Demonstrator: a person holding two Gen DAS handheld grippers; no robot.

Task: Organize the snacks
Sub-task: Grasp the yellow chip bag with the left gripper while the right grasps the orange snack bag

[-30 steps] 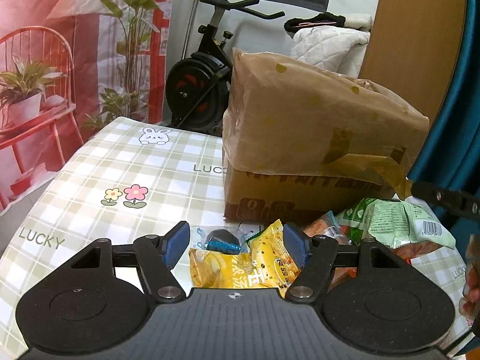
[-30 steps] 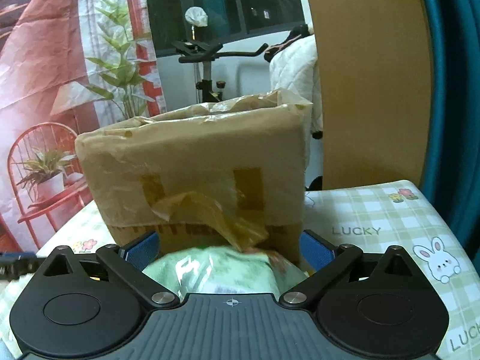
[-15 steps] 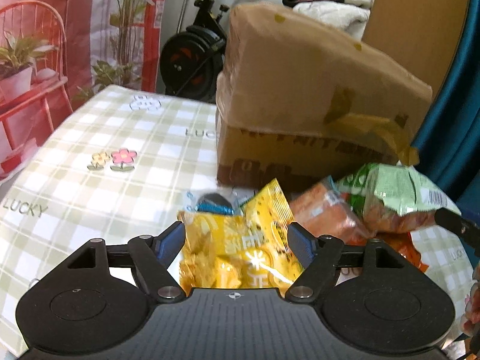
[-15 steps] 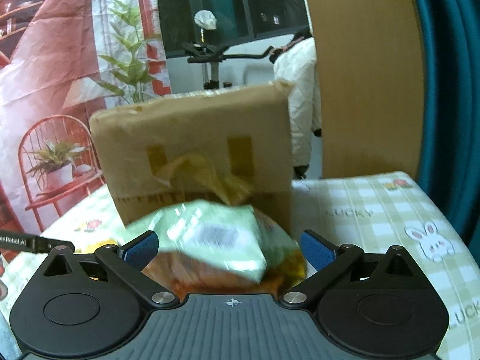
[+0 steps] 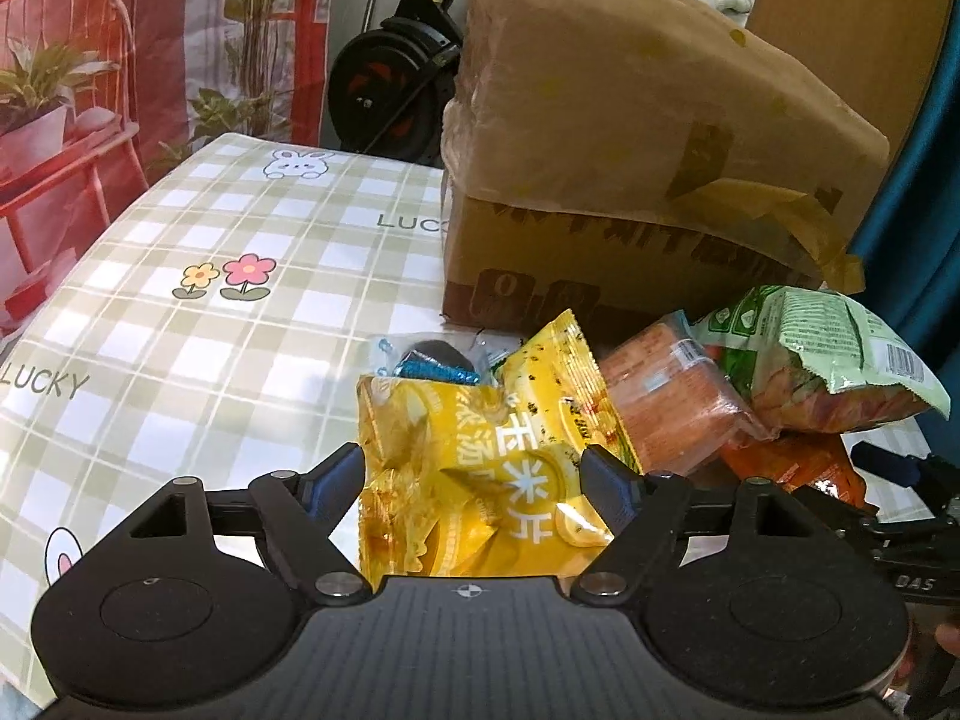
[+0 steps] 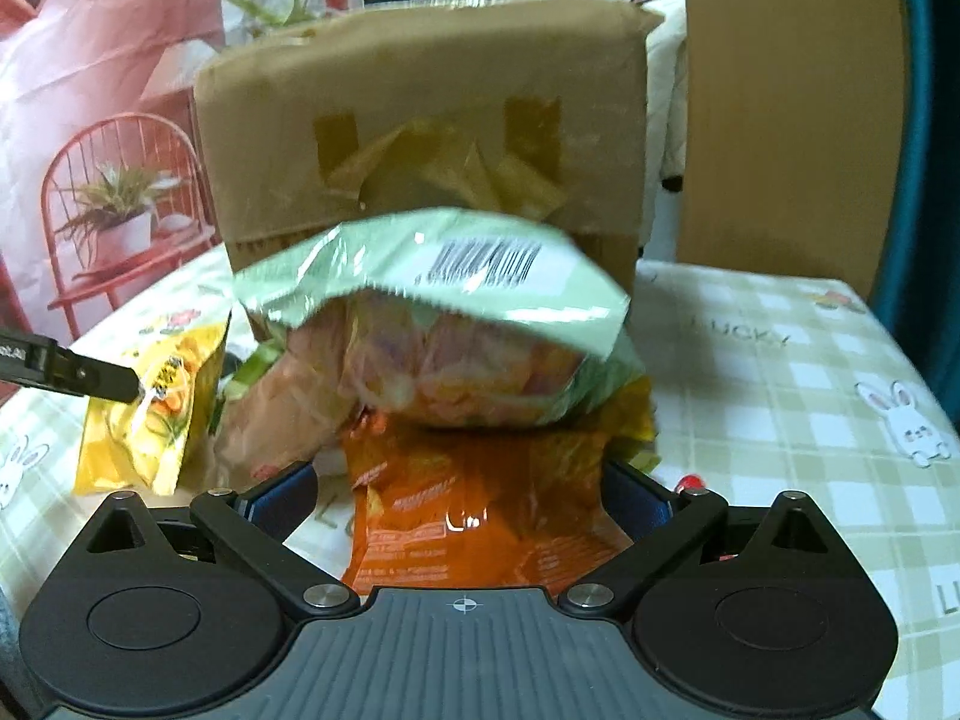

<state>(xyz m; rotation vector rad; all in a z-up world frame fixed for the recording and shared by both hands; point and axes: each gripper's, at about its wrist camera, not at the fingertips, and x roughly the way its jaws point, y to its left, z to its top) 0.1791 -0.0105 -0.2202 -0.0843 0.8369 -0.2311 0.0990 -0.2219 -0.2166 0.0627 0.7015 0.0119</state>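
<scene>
Snacks lie in a heap on the desk (image 5: 180,324), right in front of the big brown cardboard box (image 5: 630,138). The box is wrapped in shiny tape that peels and curls at its front. Dark print runs along its lower edge, but it is too blurry to read.

The desk cloth is smooth, with pale green and white squares. It says "LUCKY" in grey letters and has little bunnies and flowers on it.

The left claw (image 5: 474,483) sits in front of the box. Its jaws have just been opening, and now they stand wide. A crinkly yellow bag (image 5: 480,462) with big white Chinese letters lies between them; whether the blue pads touch it I cannot tell. Behind that bag, closer to the box, is a small clear packet (image 5: 426,360) with something dark and blue inside.

The puffy green bag (image 6: 432,282) leans against the front of the box. It has a black barcode on a white patch and a zigzag edge. A flat, shiny orange bag (image 6: 474,510) lies under it, with tiny writing I cannot read. The right claw (image 6: 462,495) is spread wide on both sides of the orange bag, and its pads look just beside the bag's edges.
</scene>
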